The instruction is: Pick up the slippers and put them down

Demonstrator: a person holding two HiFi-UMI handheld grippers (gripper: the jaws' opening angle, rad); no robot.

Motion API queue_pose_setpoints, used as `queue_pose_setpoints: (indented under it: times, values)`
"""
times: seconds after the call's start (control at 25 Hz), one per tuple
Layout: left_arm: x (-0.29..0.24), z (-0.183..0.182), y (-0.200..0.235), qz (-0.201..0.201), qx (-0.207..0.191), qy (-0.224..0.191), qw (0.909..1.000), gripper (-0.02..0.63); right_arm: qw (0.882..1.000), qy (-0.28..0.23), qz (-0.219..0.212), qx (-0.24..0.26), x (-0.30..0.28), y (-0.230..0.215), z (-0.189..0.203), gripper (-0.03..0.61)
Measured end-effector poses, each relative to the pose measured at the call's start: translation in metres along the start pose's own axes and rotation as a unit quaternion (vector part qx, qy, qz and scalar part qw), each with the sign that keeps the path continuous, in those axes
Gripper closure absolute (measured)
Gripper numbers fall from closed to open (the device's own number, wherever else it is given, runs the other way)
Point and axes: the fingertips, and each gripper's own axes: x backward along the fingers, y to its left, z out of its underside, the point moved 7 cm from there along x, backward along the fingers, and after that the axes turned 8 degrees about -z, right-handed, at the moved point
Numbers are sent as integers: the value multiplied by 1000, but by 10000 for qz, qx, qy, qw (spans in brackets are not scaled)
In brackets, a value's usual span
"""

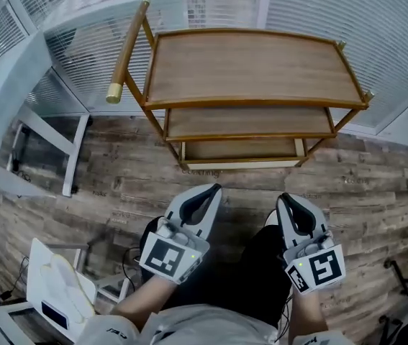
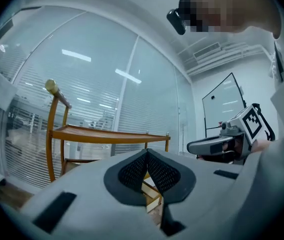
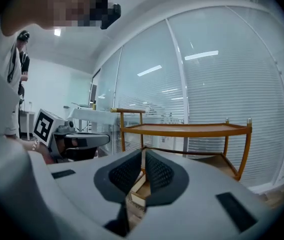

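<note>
— Where are your two grippers?

— Both are up in front of me, above my dark trouser legs. The left gripper (image 1: 211, 192) and the right gripper (image 1: 287, 201) lie side by side, well apart, and both point toward a wooden cart (image 1: 247, 67).

— How do the left jaws stand?

— Closed. In the left gripper view my black meshed pads (image 2: 132, 172) meet at their tips with nothing between them. Only a bit of the cart's lower woodwork shows through the slit beneath.

— And the right?

— Closed as well. In the right gripper view the pads (image 3: 160, 174) stand tip to tip with the thinnest slit, and nothing is pinched there.

— What about the cart?

— It has three wooden shelves, one above another, in an orange-brown frame. A round handle bar (image 1: 127, 51) capped in brass is at my left. The cart stands on a plank floor (image 1: 117, 171) against a glass wall with white blinds (image 1: 333, 6).

— Where are the slippers?

— I cannot pick them out for certain. A pale cream shape (image 1: 63, 282) lies on a white stand (image 1: 39, 293) low at my left, beside my left forearm, and it may be them. It is too small and too near the edge to tell. Neither gripper touches it.
</note>
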Motion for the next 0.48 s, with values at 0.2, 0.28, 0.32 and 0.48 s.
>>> queue_pose_setpoints:
  times: [0.2, 0.28, 0.32, 0.48]
  values:
    - [25, -23, 6, -56, -67, 23, 10000, 601, 9998, -65, -168, -94, 0, 15, -21, 551]
    - [35, -29, 10, -86, -88, -3, 9999, 601, 9996, -92, -238, -84, 0, 22, -28, 551]
    - [39, -31, 12, -109, -98, -30, 9999, 601, 9995, -125, -267, -69, -1, 25, -32, 551]
    - [55, -25, 14, -176, -35, 21, 9998, 601, 9991, -205, -353, -81, 0, 33, -37, 551]
